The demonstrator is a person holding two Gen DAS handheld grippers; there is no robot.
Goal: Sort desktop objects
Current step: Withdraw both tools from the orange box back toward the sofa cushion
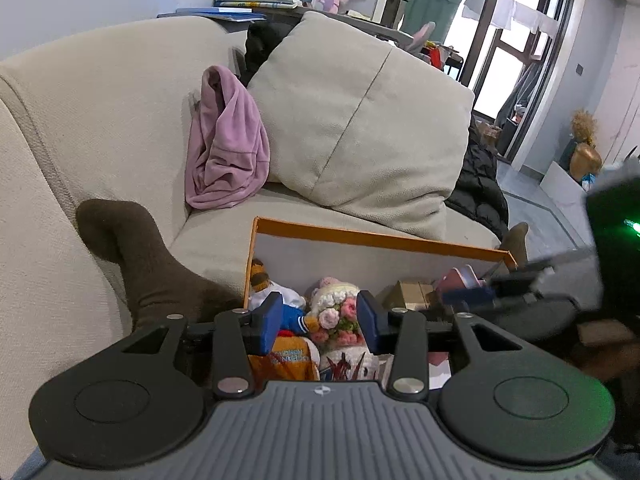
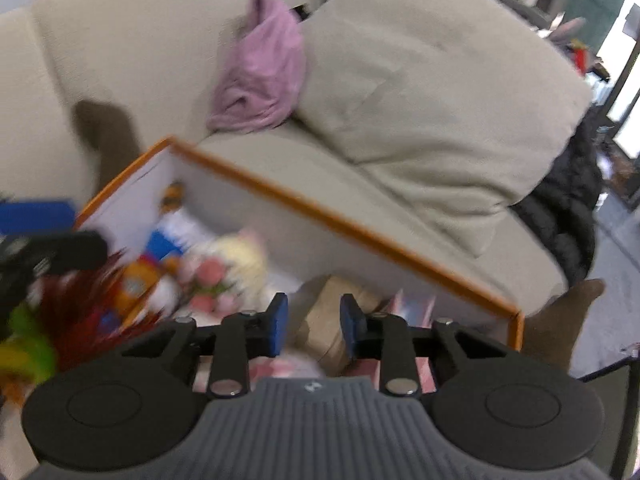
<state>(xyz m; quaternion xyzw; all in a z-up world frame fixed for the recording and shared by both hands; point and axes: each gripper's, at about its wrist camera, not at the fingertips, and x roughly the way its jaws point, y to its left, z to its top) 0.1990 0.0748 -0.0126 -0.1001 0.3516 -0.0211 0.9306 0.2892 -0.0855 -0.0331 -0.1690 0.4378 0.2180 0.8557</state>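
Over the orange-rimmed box (image 2: 340, 220) both claws gape empty, left claw (image 1: 320, 320) above the crocheted flowers (image 1: 336, 316), right claw (image 2: 313, 322) near a tan block (image 2: 332, 320); blur risks snagging neighbouring toys.

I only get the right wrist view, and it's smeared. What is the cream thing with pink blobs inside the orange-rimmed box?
Observer: The left wrist view shows it sharply. It is a crocheted cream bouquet with pink yarn flowers.
Operator: Is the left gripper open? I see only a dark blur at my left edge.
Observer: Yes. The left gripper has its blue pads apart, pressing on nothing, just above that bouquet.
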